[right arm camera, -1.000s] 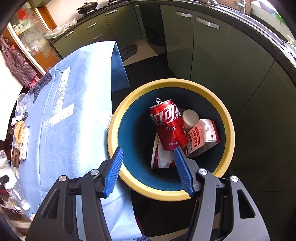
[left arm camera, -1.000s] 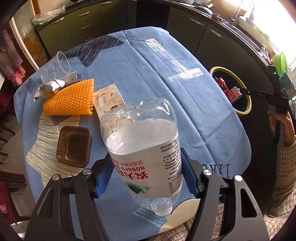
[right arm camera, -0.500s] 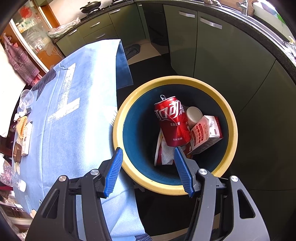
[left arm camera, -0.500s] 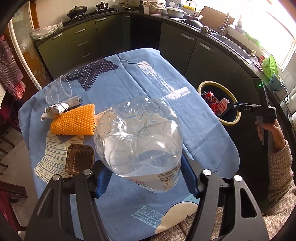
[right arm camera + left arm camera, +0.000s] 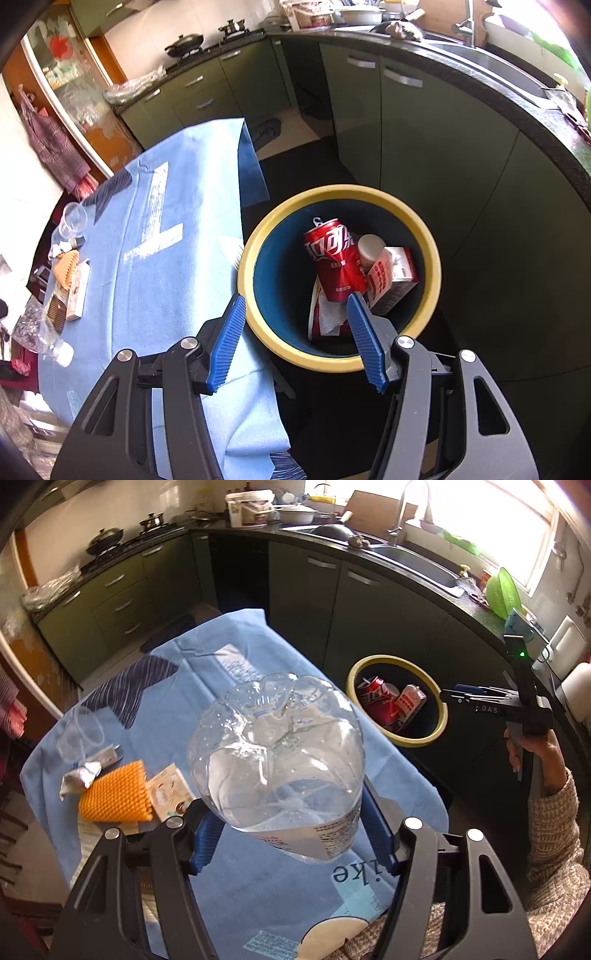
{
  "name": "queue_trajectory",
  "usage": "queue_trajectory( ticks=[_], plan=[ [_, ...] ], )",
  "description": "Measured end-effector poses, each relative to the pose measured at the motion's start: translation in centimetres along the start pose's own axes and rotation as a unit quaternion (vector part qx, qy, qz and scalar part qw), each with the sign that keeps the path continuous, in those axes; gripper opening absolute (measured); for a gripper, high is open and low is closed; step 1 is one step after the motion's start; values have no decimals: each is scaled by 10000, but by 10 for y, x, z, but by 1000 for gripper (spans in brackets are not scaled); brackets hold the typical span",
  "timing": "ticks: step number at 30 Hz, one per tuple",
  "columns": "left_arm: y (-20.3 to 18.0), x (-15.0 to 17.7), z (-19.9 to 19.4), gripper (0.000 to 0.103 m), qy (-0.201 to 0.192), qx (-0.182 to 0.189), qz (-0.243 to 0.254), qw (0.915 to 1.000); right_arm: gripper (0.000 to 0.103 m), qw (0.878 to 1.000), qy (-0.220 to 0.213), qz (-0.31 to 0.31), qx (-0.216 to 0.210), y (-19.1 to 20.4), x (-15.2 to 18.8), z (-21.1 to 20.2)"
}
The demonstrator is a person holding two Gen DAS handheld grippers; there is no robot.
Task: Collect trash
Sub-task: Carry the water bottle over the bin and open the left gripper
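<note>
My left gripper (image 5: 291,842) is shut on a clear plastic water bottle (image 5: 277,760), held above the blue tablecloth (image 5: 243,657) with its base pointing away from me. The bottle also shows in the right wrist view (image 5: 40,332). A yellow-rimmed trash bin (image 5: 397,701) stands on the floor right of the table, holding a red cola can (image 5: 334,258), a milk carton (image 5: 391,277) and paper. My right gripper (image 5: 295,332) is open and empty, hovering over the bin's near rim (image 5: 295,354); it also shows in the left wrist view (image 5: 480,701).
On the table's left lie an orange spiky pad (image 5: 116,797), a crumpled wrapper (image 5: 79,779), a clear cup (image 5: 79,731) and a small card box (image 5: 170,794). Dark green kitchen cabinets (image 5: 369,609) and a sink counter (image 5: 424,561) run behind the bin.
My left gripper has lifted the bottle off the table and tilted it up, base forward. My right gripper has drawn back and risen slightly from the bin, still open.
</note>
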State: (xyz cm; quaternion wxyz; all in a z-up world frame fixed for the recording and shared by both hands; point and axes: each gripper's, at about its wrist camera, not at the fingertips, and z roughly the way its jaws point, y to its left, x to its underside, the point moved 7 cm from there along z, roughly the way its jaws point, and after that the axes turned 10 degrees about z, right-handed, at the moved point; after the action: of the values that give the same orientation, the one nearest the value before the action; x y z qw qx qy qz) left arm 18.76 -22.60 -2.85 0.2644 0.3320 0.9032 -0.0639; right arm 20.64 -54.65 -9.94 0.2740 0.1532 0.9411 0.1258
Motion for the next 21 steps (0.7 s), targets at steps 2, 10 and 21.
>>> queue_trajectory(
  ticks=[2, 10, 21],
  plan=[
    [-15, -23, 5, 64, -78, 100, 226, 9997, 57, 9998, -154, 95, -30, -8, 1, -13],
    [-76, -121, 49, 64, -273, 561, 921, 9938, 57, 9967, -621, 514, -37, -48, 16, -57],
    [-141, -165, 180, 64, 232, 862, 1010, 9909, 57, 9946, -596, 843, 81, -90, 32, -67]
  ],
)
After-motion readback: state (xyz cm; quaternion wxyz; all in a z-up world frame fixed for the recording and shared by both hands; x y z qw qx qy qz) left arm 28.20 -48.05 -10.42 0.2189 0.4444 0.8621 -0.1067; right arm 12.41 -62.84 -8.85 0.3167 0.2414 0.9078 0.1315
